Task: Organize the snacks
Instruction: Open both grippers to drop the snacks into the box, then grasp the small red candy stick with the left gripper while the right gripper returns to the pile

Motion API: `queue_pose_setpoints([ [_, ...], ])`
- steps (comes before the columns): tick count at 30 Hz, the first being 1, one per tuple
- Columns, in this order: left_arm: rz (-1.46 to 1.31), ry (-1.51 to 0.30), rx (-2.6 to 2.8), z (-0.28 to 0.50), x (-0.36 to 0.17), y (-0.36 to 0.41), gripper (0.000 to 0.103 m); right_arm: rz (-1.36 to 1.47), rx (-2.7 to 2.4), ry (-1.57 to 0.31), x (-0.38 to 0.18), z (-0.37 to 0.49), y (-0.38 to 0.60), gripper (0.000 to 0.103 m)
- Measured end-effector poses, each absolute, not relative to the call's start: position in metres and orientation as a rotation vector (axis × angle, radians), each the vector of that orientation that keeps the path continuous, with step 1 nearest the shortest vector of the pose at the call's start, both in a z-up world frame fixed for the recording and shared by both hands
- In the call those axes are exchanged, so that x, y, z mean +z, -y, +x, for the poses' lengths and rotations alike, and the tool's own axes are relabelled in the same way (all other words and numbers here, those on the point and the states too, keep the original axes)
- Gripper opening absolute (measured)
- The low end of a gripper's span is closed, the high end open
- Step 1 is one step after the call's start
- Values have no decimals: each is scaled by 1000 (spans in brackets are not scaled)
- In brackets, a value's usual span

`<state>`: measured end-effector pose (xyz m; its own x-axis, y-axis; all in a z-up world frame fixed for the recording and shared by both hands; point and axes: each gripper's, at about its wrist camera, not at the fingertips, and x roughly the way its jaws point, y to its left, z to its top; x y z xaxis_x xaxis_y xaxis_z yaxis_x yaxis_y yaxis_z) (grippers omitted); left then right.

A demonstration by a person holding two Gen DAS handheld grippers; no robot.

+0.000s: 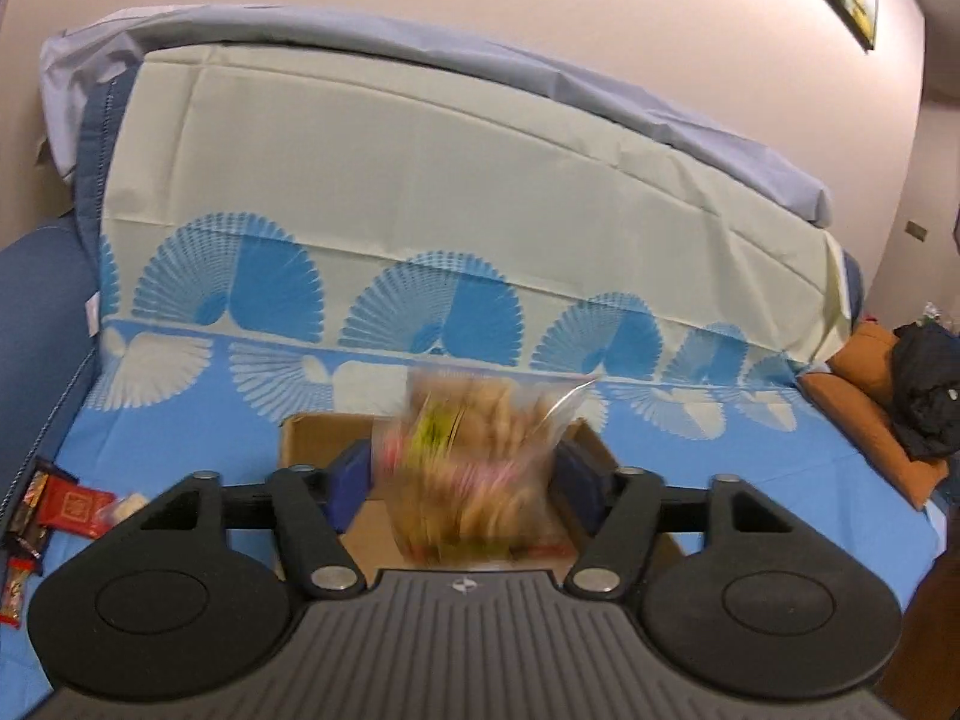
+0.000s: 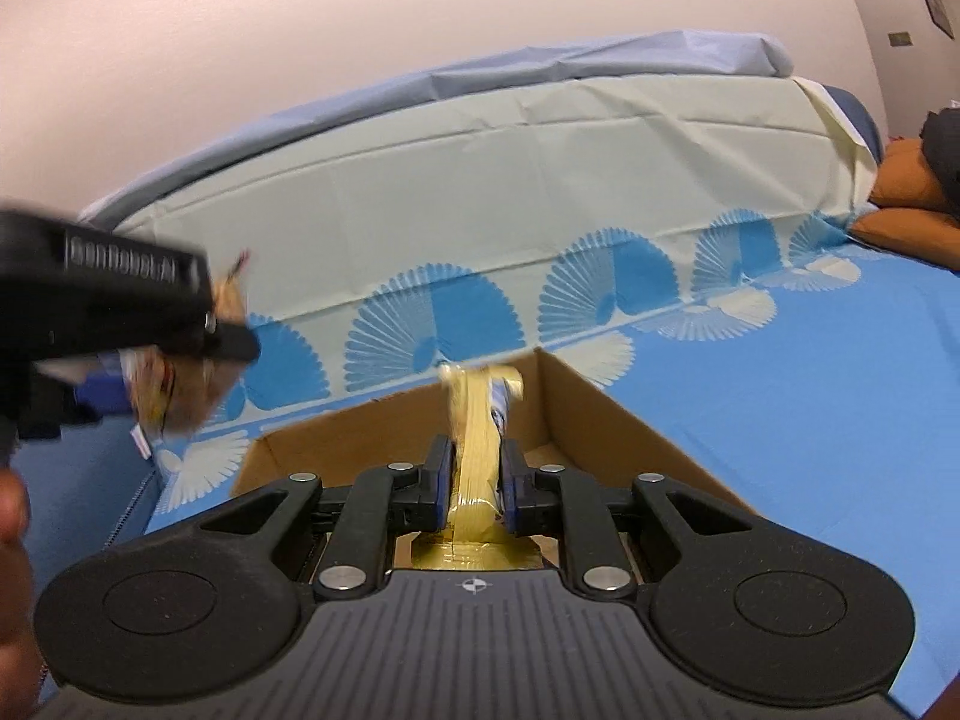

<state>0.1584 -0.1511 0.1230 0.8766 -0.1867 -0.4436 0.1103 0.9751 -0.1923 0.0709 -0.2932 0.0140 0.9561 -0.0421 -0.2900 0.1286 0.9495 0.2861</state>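
Loading step: your left gripper (image 1: 465, 480) holds a clear snack bag (image 1: 474, 468) over the cardboard box (image 2: 591, 402); your right gripper (image 2: 474, 480) pinches a yellow packet (image 2: 474, 450) above the box. Next, lower both in and release.

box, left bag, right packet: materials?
Box: brown corrugated cardboard, matte; raw fluted-looking walls. Bag in the left gripper: clear glossy plastic film, snacks visible through it; blurred. Packet in the right gripper: yellow glossy wrapper, probably plastic or foil; shiny creases.

Clear bag of snacks (image 1: 474, 456) and yellow packet (image 2: 477, 450), both upright above open cardboard box (image 2: 591, 402)
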Motion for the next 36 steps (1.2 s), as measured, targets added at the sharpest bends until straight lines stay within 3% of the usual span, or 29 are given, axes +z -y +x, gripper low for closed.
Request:
queue_pose_setpoints([
  [1,-158,-465,-159,156,124,151,78,308,-108,-289,14,72,295,27],
  [3,-128,-427,-156,146,122,148,78,318,-135,-290,12,71,298,47],
  [6,-80,-367,-136,124,113,136,72,319,-142,-291,11,70,298,50],
  [8,-75,-352,-121,107,103,120,62,307,-140,-293,10,69,294,53],
  [10,-83,-354,-104,93,93,100,46,291,-135,-294,9,68,290,57],
  [12,-99,-367,-88,79,82,77,39,276,-127,-294,9,66,286,57],
  [23,-48,-475,174,49,12,-23,33,205,-86,-313,5,62,265,57],
  [36,111,-636,509,133,-52,-70,35,154,25,-332,-1,66,237,57],
])
